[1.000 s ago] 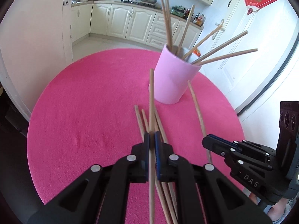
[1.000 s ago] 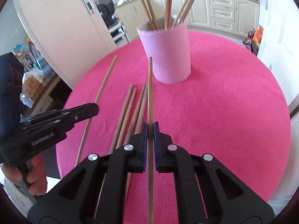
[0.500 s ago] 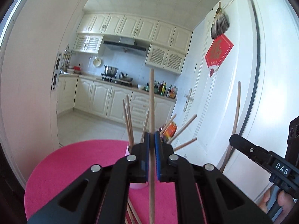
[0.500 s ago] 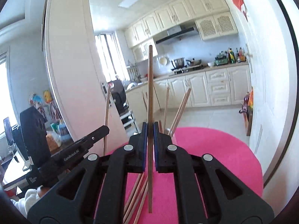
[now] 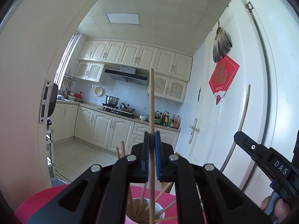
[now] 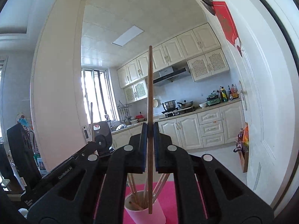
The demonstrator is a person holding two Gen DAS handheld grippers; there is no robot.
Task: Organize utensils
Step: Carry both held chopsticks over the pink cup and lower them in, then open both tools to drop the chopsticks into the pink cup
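Left wrist view: left gripper [image 5: 152, 140] clamped tight on a pale chopstick [image 5: 151, 100], held upright, lower tip hanging over the mouth of the pink cup [image 5: 158, 212]. Cup on the pink table [image 5: 37, 199], loose sticks [image 5: 139, 205] fanned inside it. Off to the right edge, the right gripper [image 5: 237, 136] seen side-on, fingers [image 5: 276, 208] of the holding hand showing at the handle, with a darker chopstick [image 5: 244, 112] rising from its tip; grip hidden from this side. Red door hanging [image 5: 223, 74] and feather fan [image 5: 222, 44] in full here.

Right wrist view: right gripper [image 6: 149, 130] closed on the darker chopstick [image 6: 150, 85], upright, lower end down beside the cup rim [image 6: 129, 205], whether inside or in front not clear. Left gripper [image 6: 93, 143] side-on at left, pale chopstick [image 6: 91, 119] standing up from it. Window [image 6: 97, 97] and cluttered room at left only visible here; red hanging cut off at the edge.

Chopsticks: plain round wood, straight, one light tan, one reddish brown, each gripped below mid-length.
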